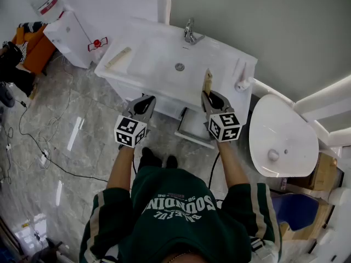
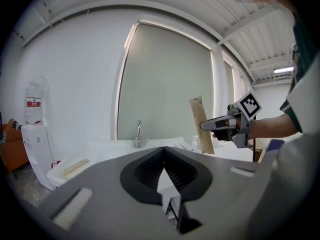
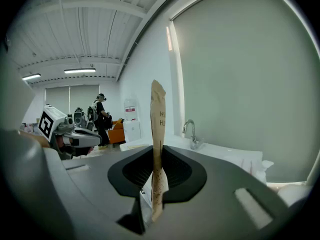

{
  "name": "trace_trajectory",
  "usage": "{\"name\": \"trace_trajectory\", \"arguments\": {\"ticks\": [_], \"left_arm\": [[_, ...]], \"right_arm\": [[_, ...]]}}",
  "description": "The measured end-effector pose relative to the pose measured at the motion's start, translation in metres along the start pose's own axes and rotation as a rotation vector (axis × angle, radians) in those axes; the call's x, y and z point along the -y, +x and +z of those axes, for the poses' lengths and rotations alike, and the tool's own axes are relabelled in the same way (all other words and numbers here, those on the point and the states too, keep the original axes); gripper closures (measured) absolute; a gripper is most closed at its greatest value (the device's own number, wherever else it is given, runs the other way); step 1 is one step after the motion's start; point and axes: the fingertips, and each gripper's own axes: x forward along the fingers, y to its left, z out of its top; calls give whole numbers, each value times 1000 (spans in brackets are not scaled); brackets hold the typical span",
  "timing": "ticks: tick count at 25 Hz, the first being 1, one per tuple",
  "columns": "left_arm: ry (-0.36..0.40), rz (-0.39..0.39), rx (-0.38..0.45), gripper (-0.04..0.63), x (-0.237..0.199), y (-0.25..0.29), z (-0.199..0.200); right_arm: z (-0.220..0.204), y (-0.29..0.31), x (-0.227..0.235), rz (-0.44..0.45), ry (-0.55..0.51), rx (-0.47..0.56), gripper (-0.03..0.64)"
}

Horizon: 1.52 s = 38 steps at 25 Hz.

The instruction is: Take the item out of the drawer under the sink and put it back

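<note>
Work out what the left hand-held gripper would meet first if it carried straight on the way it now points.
Likely the white sink counter, just right of the faucet. Depth is unclear: the left hand-held gripper may clear it and reach the grey-green wall panel.

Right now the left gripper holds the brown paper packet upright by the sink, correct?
No, not the left. The right gripper holds the brown paper packet upright by the sink; the right gripper view shows it pinched between the jaws. The left gripper is shut and empty.
</note>
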Motion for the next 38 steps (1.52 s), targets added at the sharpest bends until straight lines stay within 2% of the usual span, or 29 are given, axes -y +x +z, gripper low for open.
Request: {"name": "trace_trajectory", "arguments": {"ticks": [7, 12, 31, 38], "left_arm": [[-10, -15, -27, 546, -1, 5, -8], [-22, -39, -70, 546, 5, 10, -28], [-133, -161, -237, 546, 57, 56, -127], [-153, -165, -266, 546, 66, 60, -144]], "right_arm": [[-16, 6, 1, 1, 18, -29, 568], [-46, 6, 0, 9, 48, -66, 568], [-224, -17, 13, 15, 142, -337, 568], [-277, -14, 13, 38, 91, -464, 568]]}}
